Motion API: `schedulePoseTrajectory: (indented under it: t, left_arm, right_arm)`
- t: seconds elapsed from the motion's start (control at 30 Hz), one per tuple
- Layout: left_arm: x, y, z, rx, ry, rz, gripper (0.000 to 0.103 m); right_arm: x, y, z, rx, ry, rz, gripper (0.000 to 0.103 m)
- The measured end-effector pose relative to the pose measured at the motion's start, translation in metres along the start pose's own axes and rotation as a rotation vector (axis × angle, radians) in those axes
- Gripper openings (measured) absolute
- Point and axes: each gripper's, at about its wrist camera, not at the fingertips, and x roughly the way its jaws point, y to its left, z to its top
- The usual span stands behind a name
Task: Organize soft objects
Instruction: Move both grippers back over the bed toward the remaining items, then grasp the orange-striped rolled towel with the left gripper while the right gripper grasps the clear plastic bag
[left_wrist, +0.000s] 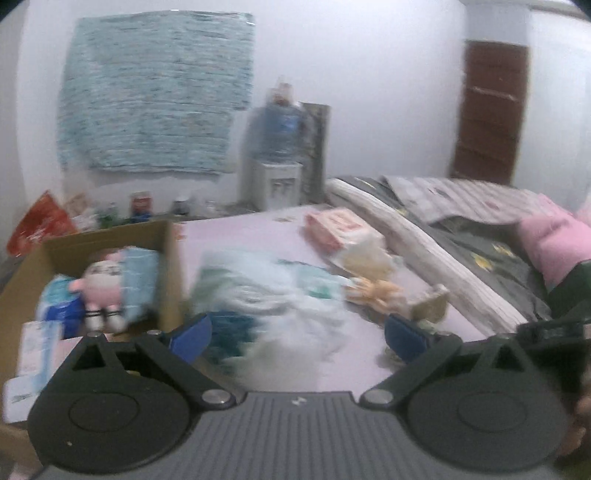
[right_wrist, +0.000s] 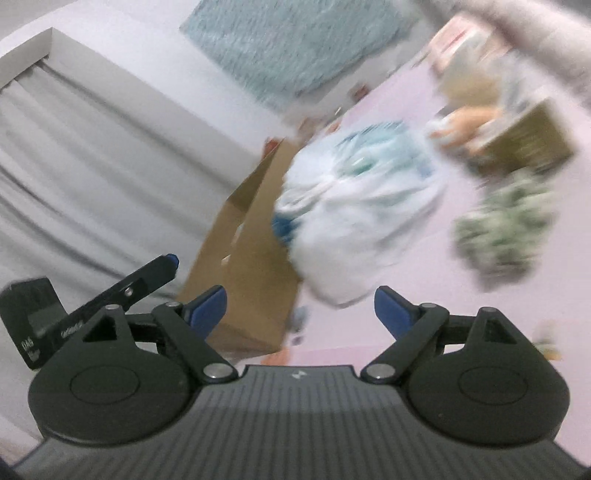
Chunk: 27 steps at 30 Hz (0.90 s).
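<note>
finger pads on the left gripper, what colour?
Blue fingertips on black linkages; clearest in the left wrist view.

Soft, even, rather dim indoor light casts no hard shadows or glare, while heavy motion blur smears both fisheye views, worst on the white bundle (right_wrist: 354, 218) in the right wrist view, and straight lines bow toward dark corners.

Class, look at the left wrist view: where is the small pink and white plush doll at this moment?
The small pink and white plush doll lies inside the brown cardboard box at the left, against light blue soft packs, left of the white and teal plastic bag.
</note>
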Motion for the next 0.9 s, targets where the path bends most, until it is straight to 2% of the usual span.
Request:
schedulePoseTrajectory:
  t: [0.1,0.2,0.33,0.43,0.53,0.63,0.77,0.83,0.9]
  left_arm:
    - [0.027,-0.024,0.000,0.036,0.026,-0.030,0.101]
    - [0.054,-0.038,0.004,0.003,0.065,-0.072,0.101]
    - [0.101,-0.038,0.022,-0.165,0.165,-0.153,0.101]
    - [0.147,-0.029,0.037,-0.332,0.269,-0.218,0.100]
    - [0.194,-0.031,0.048,-0.404,0.363,-0.191,0.097]
    - [0.226,-0.038,0.054,-0.418,0.410,-0.159,0.096]
    - [0.259,-0.052,0.056,-0.414,0.451,-0.134,0.091]
    - [0.276,-0.058,0.056,-0.424,0.478,-0.122,0.087]
    - [0.291,-0.062,0.053,-0.446,0.503,-0.098,0.079]
  right_arm:
    - [-0.021,-0.003,-0.002,-0.066,-0.060,-0.091,0.088]
    - [-0.031,-0.007,0.000,-0.128,-0.133,-0.171,0.088]
    - [-0.047,-0.015,0.009,-0.165,-0.216,-0.247,0.088]
    - [-0.048,-0.025,0.017,-0.146,-0.247,-0.244,0.088]
    - [-0.051,-0.022,0.035,-0.191,-0.283,-0.292,0.088]
    - [-0.066,-0.019,0.066,-0.200,-0.343,-0.335,0.088]
    - [-0.093,-0.023,0.120,-0.159,-0.436,-0.277,0.091]
    - [-0.090,-0.030,0.150,-0.140,-0.411,-0.223,0.094]
    - [-0.072,-0.046,0.185,-0.086,-0.332,-0.161,0.095]
